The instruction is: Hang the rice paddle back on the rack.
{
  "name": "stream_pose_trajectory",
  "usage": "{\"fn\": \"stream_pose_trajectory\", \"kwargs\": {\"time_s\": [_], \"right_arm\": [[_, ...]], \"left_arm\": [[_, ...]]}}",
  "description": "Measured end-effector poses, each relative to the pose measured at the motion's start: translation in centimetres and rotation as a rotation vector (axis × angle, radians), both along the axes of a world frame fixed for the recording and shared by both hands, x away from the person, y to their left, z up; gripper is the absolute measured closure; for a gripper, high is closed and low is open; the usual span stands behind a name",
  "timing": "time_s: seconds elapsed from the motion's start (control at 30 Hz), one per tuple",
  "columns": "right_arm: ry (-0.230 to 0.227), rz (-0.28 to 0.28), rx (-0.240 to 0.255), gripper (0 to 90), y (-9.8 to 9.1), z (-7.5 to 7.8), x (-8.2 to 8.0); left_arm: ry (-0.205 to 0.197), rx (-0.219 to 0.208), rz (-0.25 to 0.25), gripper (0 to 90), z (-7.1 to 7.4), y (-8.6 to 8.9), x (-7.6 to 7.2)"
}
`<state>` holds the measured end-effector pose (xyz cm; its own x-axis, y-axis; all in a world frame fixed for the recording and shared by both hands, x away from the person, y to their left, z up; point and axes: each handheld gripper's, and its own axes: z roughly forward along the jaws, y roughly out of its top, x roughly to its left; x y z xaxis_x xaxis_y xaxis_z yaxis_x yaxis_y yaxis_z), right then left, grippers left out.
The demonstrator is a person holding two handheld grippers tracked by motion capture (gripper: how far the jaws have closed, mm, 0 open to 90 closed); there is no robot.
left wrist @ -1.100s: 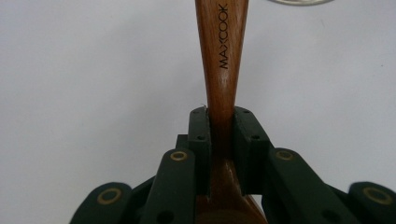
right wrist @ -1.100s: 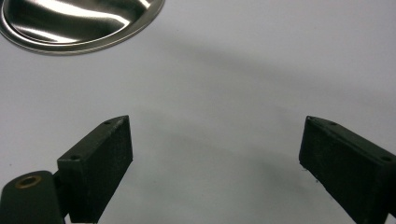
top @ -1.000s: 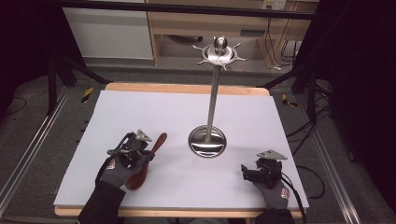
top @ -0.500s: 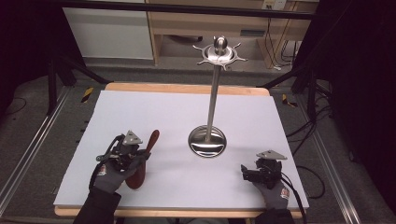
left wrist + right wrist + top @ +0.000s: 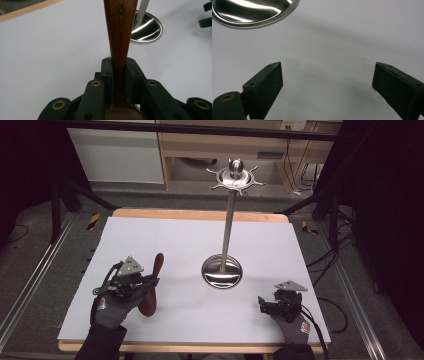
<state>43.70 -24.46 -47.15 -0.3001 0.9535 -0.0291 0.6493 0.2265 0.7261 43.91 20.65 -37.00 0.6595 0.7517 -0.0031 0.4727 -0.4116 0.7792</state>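
Observation:
A dark wooden spoon (image 5: 152,282) with lettering on its handle (image 5: 120,27) is pinched in my left gripper (image 5: 145,285) above the white mat at the front left. In the left gripper view both pads press the handle's sides (image 5: 119,72), with the handle pointing away toward the stand's base. My right gripper (image 5: 264,304) rests low at the front right, jaws wide apart (image 5: 327,87) with nothing between them. A steel utensil stand (image 5: 227,227) rises from a round base (image 5: 221,271) in the middle of the table, with hooks around its top.
A white mat (image 5: 175,235) covers the wooden table (image 5: 200,214). Dark floor, rails and cables surround the table. A cabinet stands behind it.
My left hand has lifted the spoon and drawn it slightly left and toward the front; the handle now points up and away. The right gripper has not moved.

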Motion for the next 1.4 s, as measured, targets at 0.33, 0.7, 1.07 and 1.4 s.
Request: {"fn": "stream_pose_trajectory", "kwargs": {"time_s": [0.33, 0.7, 1.07, 1.4], "right_arm": [[-0.009, -0.001, -0.002, 9.9, 0.0, 0.0, 0.0], [-0.012, -0.002, -0.008, 9.9, 0.0, 0.0, 0.0], [-0.014, -0.001, -0.010, 9.9, 0.1, 0.0, 0.0], [-0.018, -0.004, -0.012, 9.9, 0.0, 0.0, 0.0]], "left_arm": [[-0.066, -0.040, 0.004, 77.8, 1.4, -0.4, -0.2], [-0.120, -0.084, 0.005, 77.8, 3.5, -1.3, 0.1], [-0.180, -0.119, -0.016, 77.8, 6.0, -2.9, 0.0], [-0.209, -0.109, -0.043, 77.8, 7.9, -4.4, 0.0]]}}
